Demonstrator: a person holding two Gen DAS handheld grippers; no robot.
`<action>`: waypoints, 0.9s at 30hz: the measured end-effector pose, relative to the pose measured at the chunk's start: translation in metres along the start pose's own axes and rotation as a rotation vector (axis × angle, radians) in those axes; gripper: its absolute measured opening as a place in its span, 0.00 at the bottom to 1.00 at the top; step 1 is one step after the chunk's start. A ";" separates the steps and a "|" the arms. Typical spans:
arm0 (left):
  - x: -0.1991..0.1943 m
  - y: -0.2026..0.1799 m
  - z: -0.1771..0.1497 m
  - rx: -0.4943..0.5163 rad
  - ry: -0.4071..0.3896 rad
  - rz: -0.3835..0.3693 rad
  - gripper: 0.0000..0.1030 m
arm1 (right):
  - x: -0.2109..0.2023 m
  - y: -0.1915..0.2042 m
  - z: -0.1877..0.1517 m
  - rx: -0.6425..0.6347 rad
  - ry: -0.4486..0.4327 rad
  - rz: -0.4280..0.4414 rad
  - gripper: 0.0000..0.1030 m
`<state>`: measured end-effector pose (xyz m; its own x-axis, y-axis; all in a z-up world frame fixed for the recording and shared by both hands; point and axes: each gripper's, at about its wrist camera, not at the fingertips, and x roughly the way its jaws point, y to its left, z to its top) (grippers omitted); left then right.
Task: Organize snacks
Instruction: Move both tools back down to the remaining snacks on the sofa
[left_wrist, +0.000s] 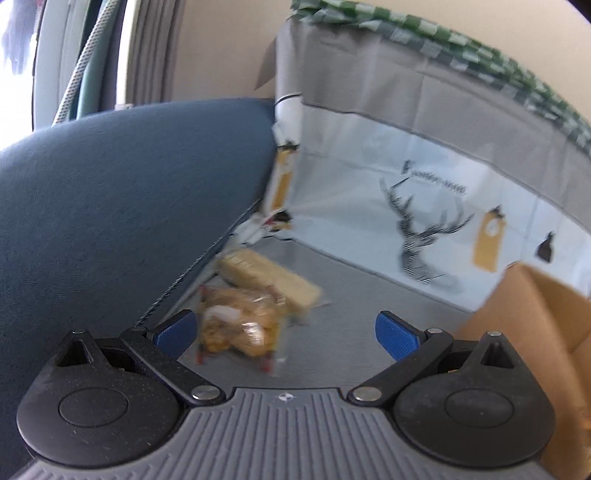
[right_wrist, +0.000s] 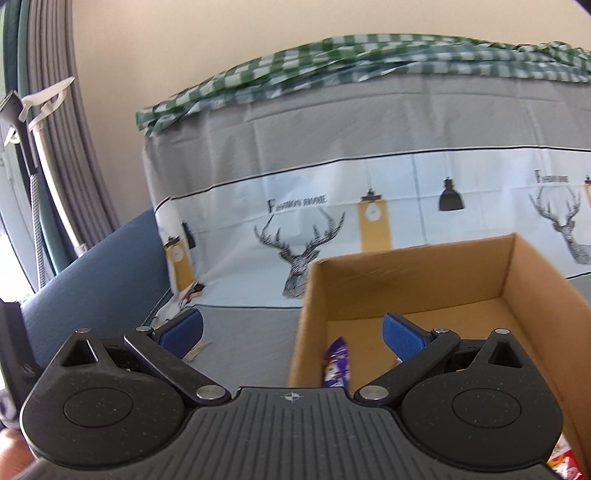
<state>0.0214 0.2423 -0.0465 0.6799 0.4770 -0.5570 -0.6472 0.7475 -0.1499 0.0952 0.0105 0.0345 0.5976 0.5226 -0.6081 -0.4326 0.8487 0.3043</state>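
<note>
1. Two grippers show, each with its blue pads spread wide and nothing between them: the left gripper hangs over the grey surface, and the right gripper hangs over the near left corner of the cardboard box.
2. Just ahead of the left gripper, near its left pad and left of the cardboard box, lies a clear snack bag of golden pieces, blurred.
3. Touching that bag on its far side lies a tan wrapped bar, farther from the box.
4. Inside the box, against its left wall, a purple snack packet stands tilted between the right gripper's pads in the view, below them and not held.
5. At the box's near right edge a red and white packet is only partly visible.
6. Left of the box rises a dark blue cushion.
7. Behind the box hangs a grey and white cloth printed with deer heads, and a green checked cloth lies on top.
</note>
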 end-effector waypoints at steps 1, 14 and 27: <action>0.008 0.006 -0.001 -0.016 0.021 0.011 1.00 | 0.002 0.002 -0.001 0.003 0.005 0.007 0.99; 0.074 0.025 -0.003 -0.023 0.107 0.089 1.00 | 0.026 0.019 -0.006 -0.023 0.056 0.034 0.99; 0.090 0.046 -0.001 -0.104 0.088 0.099 0.67 | 0.028 0.034 -0.002 -0.153 0.048 0.018 0.99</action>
<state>0.0521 0.3192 -0.1041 0.5815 0.5003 -0.6415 -0.7447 0.6447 -0.1723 0.0963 0.0534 0.0266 0.5573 0.5297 -0.6394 -0.5429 0.8151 0.2021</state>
